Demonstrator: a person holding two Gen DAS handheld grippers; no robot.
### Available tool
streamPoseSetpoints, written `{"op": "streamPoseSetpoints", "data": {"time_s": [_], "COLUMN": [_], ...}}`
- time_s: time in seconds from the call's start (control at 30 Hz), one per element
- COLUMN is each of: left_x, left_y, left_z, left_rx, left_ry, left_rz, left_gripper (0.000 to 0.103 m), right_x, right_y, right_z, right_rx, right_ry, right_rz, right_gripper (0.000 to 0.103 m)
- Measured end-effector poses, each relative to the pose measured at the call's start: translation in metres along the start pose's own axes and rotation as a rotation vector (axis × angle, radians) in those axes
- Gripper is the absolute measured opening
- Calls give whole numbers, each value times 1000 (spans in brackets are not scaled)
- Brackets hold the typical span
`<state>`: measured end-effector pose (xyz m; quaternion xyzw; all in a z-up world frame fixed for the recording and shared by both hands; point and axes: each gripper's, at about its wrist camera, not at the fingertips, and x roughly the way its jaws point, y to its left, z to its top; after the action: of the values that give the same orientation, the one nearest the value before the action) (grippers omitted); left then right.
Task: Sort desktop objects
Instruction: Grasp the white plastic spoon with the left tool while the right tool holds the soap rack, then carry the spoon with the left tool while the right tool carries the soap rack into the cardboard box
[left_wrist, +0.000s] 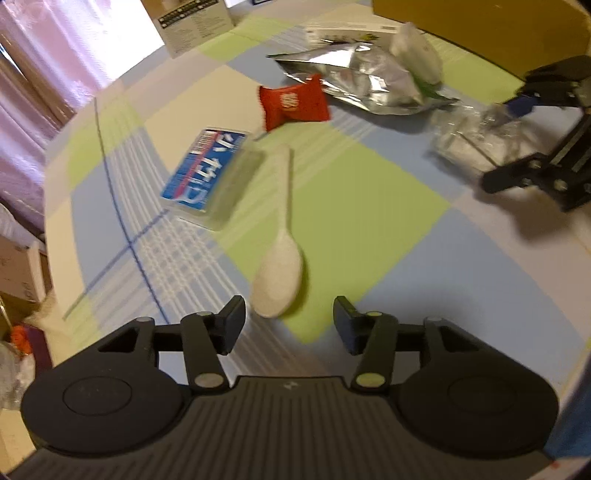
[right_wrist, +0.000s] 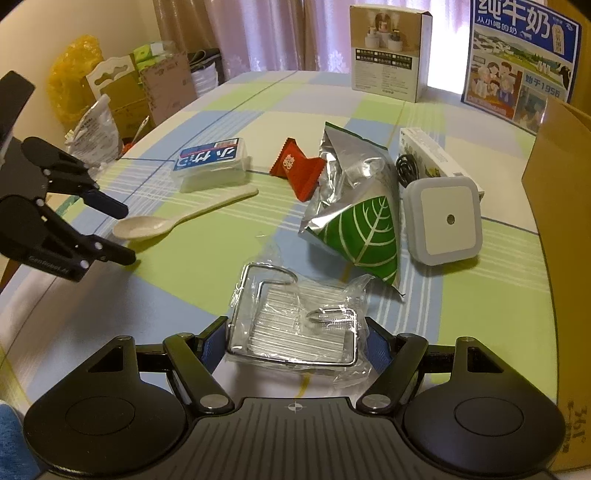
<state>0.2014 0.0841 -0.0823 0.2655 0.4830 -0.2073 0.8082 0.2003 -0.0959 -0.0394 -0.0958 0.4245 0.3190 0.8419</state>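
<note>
the light, stiff spoon (left_wrist: 279, 273) lies between the left gripper's (left_wrist: 289, 325) half-open, empty fingers; its thin handle suits gripping, while the right gripper's (right_wrist: 295, 341) fingers clasp the slippery bagged wire rack (right_wrist: 295, 325).

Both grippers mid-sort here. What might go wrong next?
1. The right gripper straddles the bagged wire rack; its jaws may pinch only the loose clear wrap, so the rack could slip out.
2. The left gripper is open by the spoon bowl, which is rounded and lies flat; closing there could squirt it sideways toward the blue-labelled box.
3. The foil bag sits just behind the rack and may get dragged along.
</note>
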Motion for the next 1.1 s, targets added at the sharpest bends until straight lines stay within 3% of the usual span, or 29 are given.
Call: {"op": "streamPoseSetpoints", "data": {"time_s": [0.3,0.53,0.8,1.1], "left_x": [14,20,12,-23], "left_y": [9,6,-2,-20], "left_z": [17,30,22,-4], "left_rx": [-5,32,-33,-207], "left_ry": [40,105,93,12], "left_rz": [-68,-123,-137,-147], "left_gripper": [47,29,28,28], "right_x": [5,7,-1,-24], "right_y": [8,10,15,12], "right_z": [1,1,-1,-6], "right_rx": [-85,-117,-131,-101], "right_ry": [28,40,44,12], "right_rz": [-17,-16,-10,-45], "right_gripper": [72,72,72,72]}}
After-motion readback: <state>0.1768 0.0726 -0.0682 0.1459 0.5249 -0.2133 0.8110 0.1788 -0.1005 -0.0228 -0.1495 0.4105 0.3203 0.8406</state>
